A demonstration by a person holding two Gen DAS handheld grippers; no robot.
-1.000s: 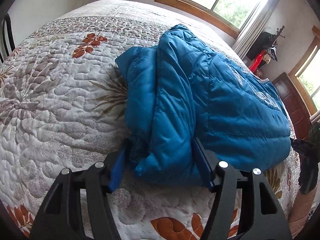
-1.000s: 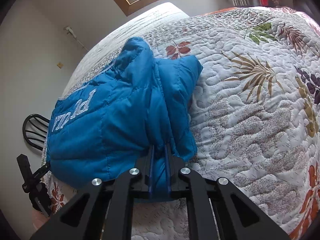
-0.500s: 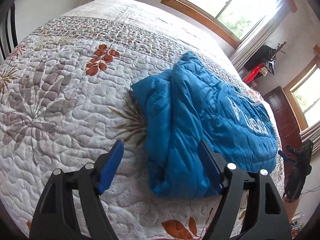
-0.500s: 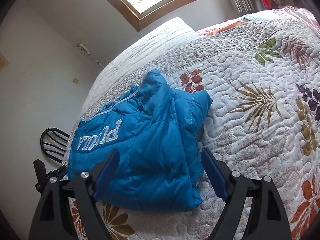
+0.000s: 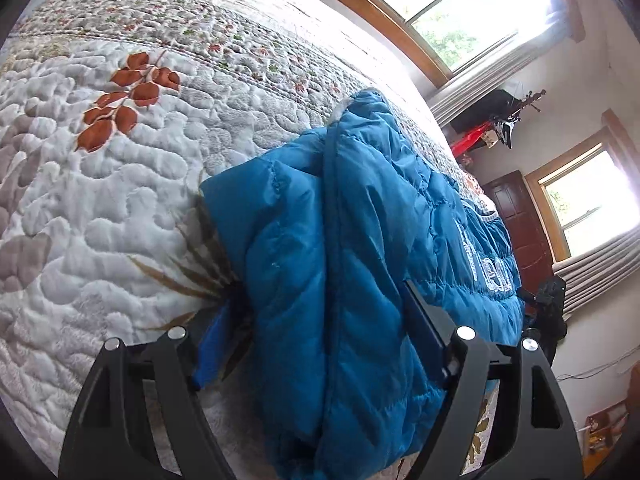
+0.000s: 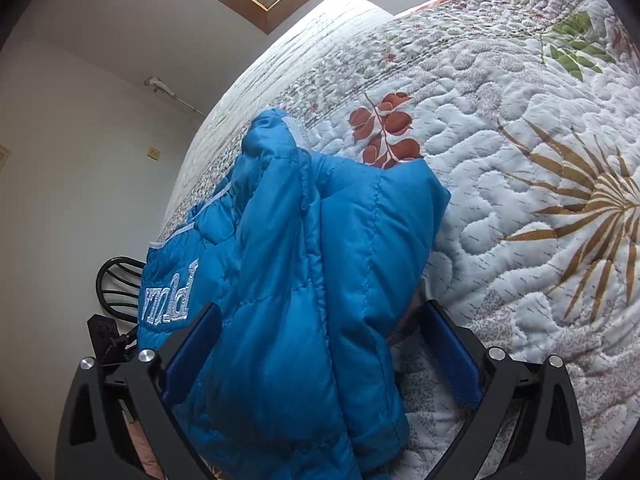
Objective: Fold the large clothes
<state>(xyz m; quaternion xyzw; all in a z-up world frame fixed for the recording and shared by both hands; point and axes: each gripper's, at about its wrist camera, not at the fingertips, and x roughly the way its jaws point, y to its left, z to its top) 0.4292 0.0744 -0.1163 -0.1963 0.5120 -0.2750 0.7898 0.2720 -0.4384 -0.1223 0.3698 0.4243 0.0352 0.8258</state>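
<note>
both claws spread, left gripper [image 5: 320, 344] and right gripper [image 6: 320, 354] straddling the blue puffer jacket [image 5: 360, 240]; soft, slippery, springy, so i'd pinch the thick folded edge

One blue jacket [image 5: 360, 264], one quilt [image 5: 120, 200] — two tools [image 5: 316, 344], two windows [image 5: 452, 4].
</note>
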